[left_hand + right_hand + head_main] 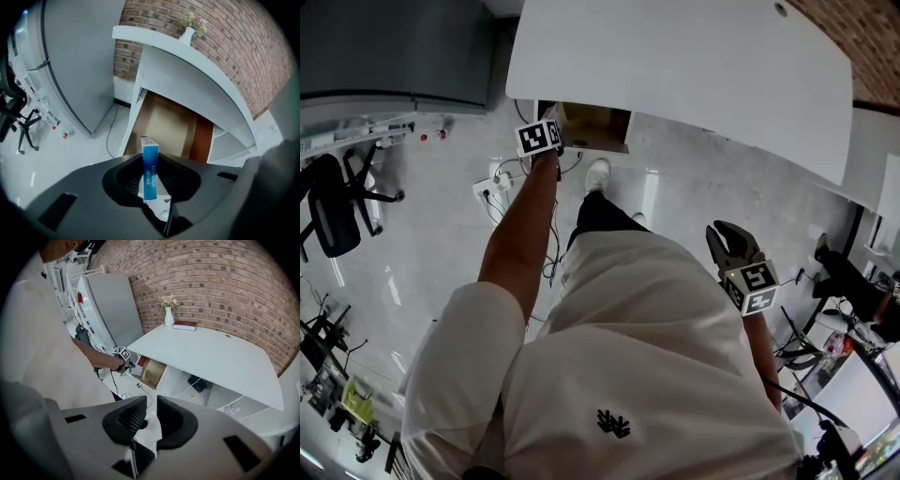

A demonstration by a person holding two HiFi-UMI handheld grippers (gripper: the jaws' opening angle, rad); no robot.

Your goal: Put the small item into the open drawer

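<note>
Head view: left arm (520,234) outstretched, left gripper (553,133) clenching the blue box (150,171) at the open drawer (598,127). Right gripper (727,246) well back from it, released, empty

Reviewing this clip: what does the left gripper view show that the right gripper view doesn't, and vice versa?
Left gripper view only: the grip itself, a blue box held upright between the jaws of the left claw. Right gripper view only: the right claw, empty with its jaws slightly apart, the person's outstretched arm, and a red book on the white desk. Both: the open drawer under the desk, the vase and the brick wall.
</note>
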